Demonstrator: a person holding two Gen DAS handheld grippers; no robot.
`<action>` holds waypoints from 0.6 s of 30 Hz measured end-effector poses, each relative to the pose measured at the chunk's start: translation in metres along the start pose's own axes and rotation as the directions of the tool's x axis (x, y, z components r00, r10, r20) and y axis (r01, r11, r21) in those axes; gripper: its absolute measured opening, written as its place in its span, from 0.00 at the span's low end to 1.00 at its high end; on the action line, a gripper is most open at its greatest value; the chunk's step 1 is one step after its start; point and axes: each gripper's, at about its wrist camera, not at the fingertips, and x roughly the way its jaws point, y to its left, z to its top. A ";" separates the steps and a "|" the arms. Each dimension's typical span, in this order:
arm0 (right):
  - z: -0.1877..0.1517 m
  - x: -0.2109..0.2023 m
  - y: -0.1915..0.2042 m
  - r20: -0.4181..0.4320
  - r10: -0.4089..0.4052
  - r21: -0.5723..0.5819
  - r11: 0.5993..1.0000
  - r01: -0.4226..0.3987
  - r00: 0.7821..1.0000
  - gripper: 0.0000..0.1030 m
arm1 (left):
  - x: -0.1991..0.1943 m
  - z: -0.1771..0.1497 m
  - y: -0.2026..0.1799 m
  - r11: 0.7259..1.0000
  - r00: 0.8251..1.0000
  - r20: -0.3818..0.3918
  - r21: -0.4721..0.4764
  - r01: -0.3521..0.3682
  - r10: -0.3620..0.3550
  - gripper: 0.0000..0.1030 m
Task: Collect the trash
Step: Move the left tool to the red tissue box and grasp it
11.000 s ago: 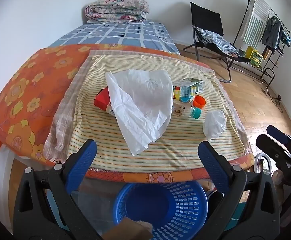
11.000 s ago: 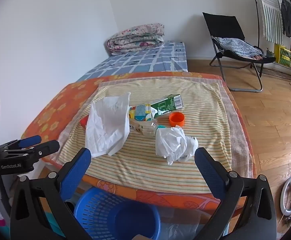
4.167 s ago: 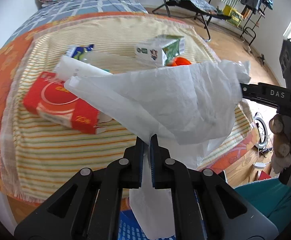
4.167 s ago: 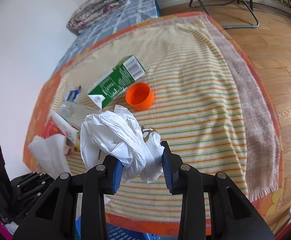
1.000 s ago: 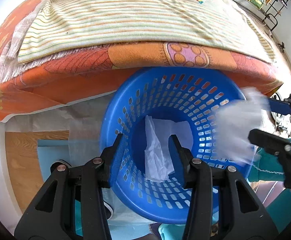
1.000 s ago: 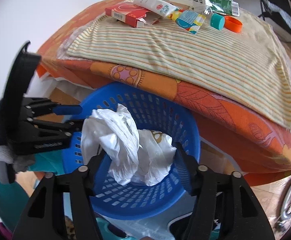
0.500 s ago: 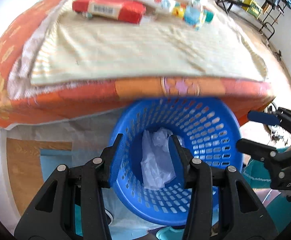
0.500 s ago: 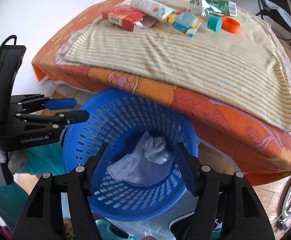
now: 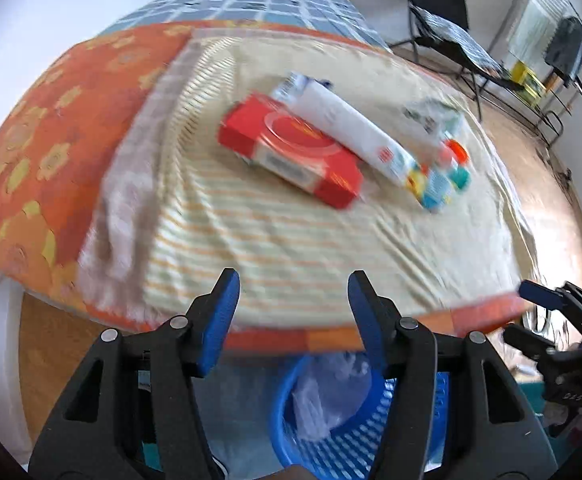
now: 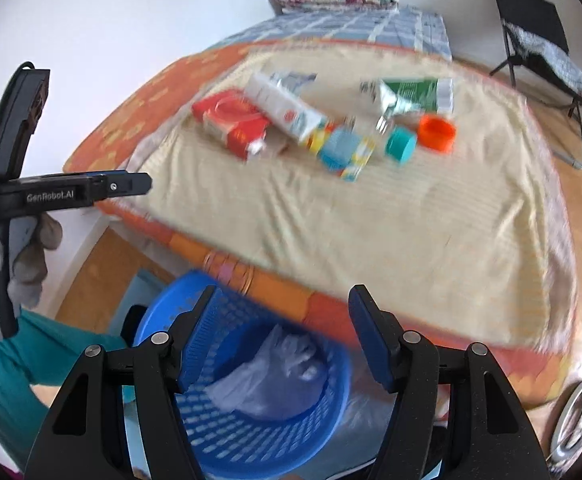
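Both grippers, left (image 9: 293,316) and right (image 10: 281,330), spread wide, nothing held. White bags (image 10: 275,376) seen crumpled inside blue basket (image 10: 331,396). Red box (image 9: 291,150) left on bed.

Bare striped cloth (image 10: 411,220) lies open before the red box (image 10: 233,122) and clustered cartons (image 10: 291,110).

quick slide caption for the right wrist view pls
Open right gripper above a blue basket holding crumpled plastic bags, with boxes and lids left on the striped bed cover.
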 end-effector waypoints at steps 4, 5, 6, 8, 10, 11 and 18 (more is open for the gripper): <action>0.026 -0.006 -0.020 0.039 0.024 0.070 0.997 -0.026 0.999 0.63 | 0.005 0.020 0.028 0.993 1.000 0.002 -0.113 0.019 -0.019 0.56; 0.032 -0.008 -0.026 0.048 0.024 0.083 0.996 -0.028 0.999 0.63 | 0.006 0.023 0.034 0.989 1.000 0.001 -0.143 0.026 -0.027 0.56; 0.037 -0.009 -0.030 0.055 0.020 0.090 0.996 -0.025 0.998 0.63 | 0.008 0.027 0.039 0.985 0.999 -0.001 -0.167 0.034 -0.035 0.56; 0.050 -0.009 -0.041 0.071 -0.006 0.103 0.995 -0.001 0.997 0.63 | 0.014 0.033 0.048 0.976 0.999 -0.009 -0.214 0.048 -0.051 0.56; 0.061 -0.006 -0.052 0.082 -0.029 0.126 0.992 0.019 0.996 0.63 | 0.020 0.036 0.055 0.965 0.998 -0.015 -0.254 0.056 -0.062 0.56; 0.067 -0.005 -0.058 0.086 -0.035 0.143 0.989 0.023 0.996 0.63 | 0.023 0.039 0.059 0.956 0.997 -0.018 -0.285 0.064 -0.072 0.56; 0.090 0.003 -0.088 0.094 -0.034 0.255 0.967 0.009 0.995 0.63 | 0.046 0.054 0.072 0.901 0.993 -0.021 -0.422 0.098 -0.118 0.56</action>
